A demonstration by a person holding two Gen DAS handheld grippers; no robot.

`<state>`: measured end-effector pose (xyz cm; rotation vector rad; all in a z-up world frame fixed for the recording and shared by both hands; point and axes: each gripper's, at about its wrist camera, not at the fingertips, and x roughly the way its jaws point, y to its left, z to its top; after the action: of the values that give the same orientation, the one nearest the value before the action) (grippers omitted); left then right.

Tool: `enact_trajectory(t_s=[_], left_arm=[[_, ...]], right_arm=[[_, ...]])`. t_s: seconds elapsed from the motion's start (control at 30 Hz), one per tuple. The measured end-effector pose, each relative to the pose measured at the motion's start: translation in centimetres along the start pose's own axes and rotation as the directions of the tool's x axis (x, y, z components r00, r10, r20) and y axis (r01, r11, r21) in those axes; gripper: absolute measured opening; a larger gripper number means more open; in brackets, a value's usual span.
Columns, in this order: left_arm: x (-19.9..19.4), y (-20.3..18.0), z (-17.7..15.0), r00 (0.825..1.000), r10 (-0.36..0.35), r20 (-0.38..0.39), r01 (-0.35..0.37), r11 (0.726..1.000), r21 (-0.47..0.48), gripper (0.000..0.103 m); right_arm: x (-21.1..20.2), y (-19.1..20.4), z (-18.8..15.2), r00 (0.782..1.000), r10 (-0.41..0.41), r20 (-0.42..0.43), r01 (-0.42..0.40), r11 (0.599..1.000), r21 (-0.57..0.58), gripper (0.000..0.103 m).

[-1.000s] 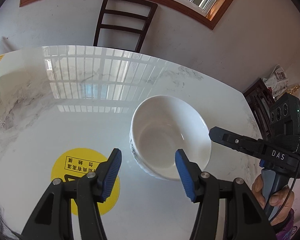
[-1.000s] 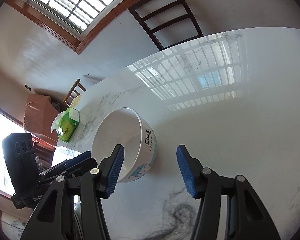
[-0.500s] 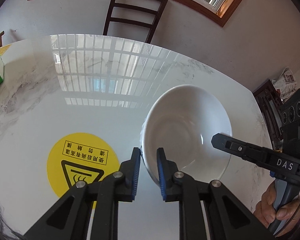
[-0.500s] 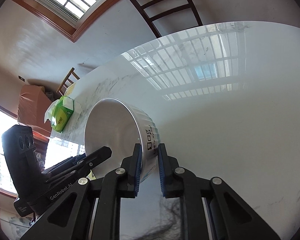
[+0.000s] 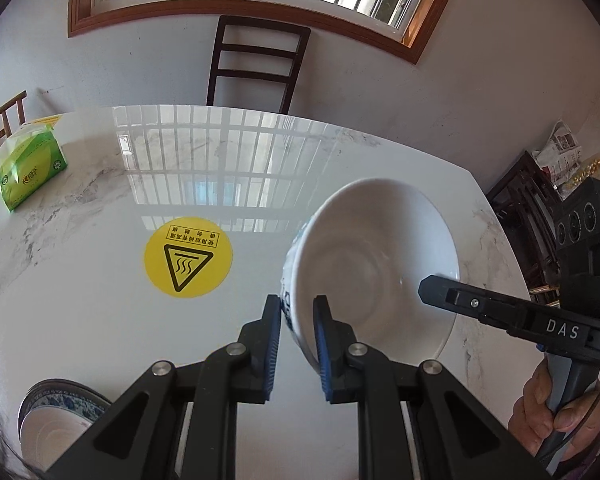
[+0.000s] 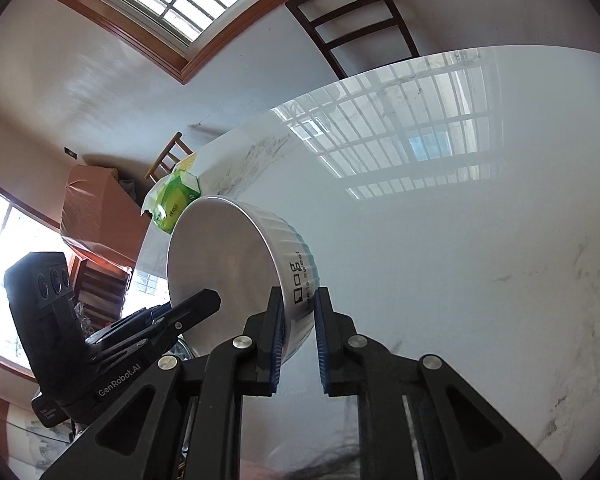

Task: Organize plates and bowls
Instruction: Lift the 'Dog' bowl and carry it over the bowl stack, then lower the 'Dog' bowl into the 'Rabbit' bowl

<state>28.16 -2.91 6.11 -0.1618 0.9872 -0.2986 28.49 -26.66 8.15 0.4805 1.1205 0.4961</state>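
Two grippers' fingers (image 5: 274, 332) clamping one white bowl (image 5: 380, 256), one patterned bowl (image 5: 56, 420)

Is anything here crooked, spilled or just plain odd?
Nothing is spilled or broken. The white bowl is tipped steeply, off the marble table, pinched at opposite rims by the left gripper and right gripper. Dark hair-like strands lie at the near edge.
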Motion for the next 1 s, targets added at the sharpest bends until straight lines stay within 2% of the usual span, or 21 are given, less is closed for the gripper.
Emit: enact_trajectory(t_s=[0.2,0.33,0.5,0.77,1.0], left_arm=[[-6.0,-1.3,-4.6,0.998,-0.023,0.053,0.022,1.0,0.019,0.017],[-8.4,-2.3,-7.4,0.998,-0.025,0.062,0.023,0.999,0.029,0.017],[-10.0,-2.3,-10.9,0.997,-0.065,0.041,0.064,0.998,0.018,0.017],[-11.9,-2.8,-15.1,0.998,-0.06,0.037,0.058,0.998,0.038,0.017],[-11.8,-2.2,-16.8,0.999,-0.052,0.007,0.052,0.998,0.031,0.017]], right_arm=[[-5.1,2.6,-5.5,0.999,0.016,0.031,-0.015,0.998,-0.054,0.014],[-7.3,4.1,-9.5,0.999,0.014,0.034,-0.011,0.997,-0.082,0.014],[-8.9,4.5,-13.4,0.999,0.014,0.034,-0.012,0.997,-0.074,0.014],[-9.7,4.9,-17.2,1.0,0.012,0.011,-0.012,0.997,-0.07,0.015],[-9.2,5.1,-18.8,1.0,0.007,-0.016,-0.009,0.997,-0.073,0.014]])
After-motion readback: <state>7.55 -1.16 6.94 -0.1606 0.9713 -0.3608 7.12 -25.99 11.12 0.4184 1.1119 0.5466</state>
